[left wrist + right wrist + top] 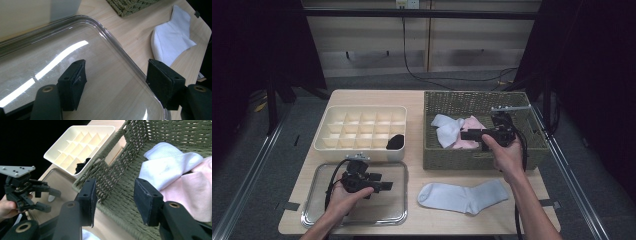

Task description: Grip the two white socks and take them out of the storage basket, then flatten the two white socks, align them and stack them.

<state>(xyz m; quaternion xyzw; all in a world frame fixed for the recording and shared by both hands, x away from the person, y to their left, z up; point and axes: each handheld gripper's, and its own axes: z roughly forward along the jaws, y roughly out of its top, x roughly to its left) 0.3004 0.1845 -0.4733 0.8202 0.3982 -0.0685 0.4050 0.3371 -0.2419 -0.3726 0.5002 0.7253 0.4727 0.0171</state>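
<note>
1. Dark curtains flank a pale panelled wall behind a light wooden table [417, 100], seen from the high view.
2. On the table's far left sits a cream divided organizer [362, 130] with a black sock [395, 141] in one near-right compartment; at far right stands a green woven basket [437, 155].
3. Inside the basket lie a white sock [447, 131] and a pink sock [469, 132], touching each other.
4. At near left lies a clear tray [397, 215]; to its right, on the bare table, a white sock lies flat [462, 196].
5. The left gripper [384, 186] hovers over the clear tray, held in the left hand [343, 197]; the left gripper view shows its jaws wide apart and empty above the tray's right edge [120, 47], with the flat sock [170, 42] beyond, a closeness that the high view does not make plain.
6. The right gripper [464, 134] is held by the right hand [504, 155] over the basket, pointing left towards the socks.
7. The right gripper view shows its jaws open, holding nothing, straddling the basket's near-left wall [112, 177], with the white sock [167, 170] and pink sock [192, 195] just to the right; it also shows the left gripper [52, 200] farther off.
</note>
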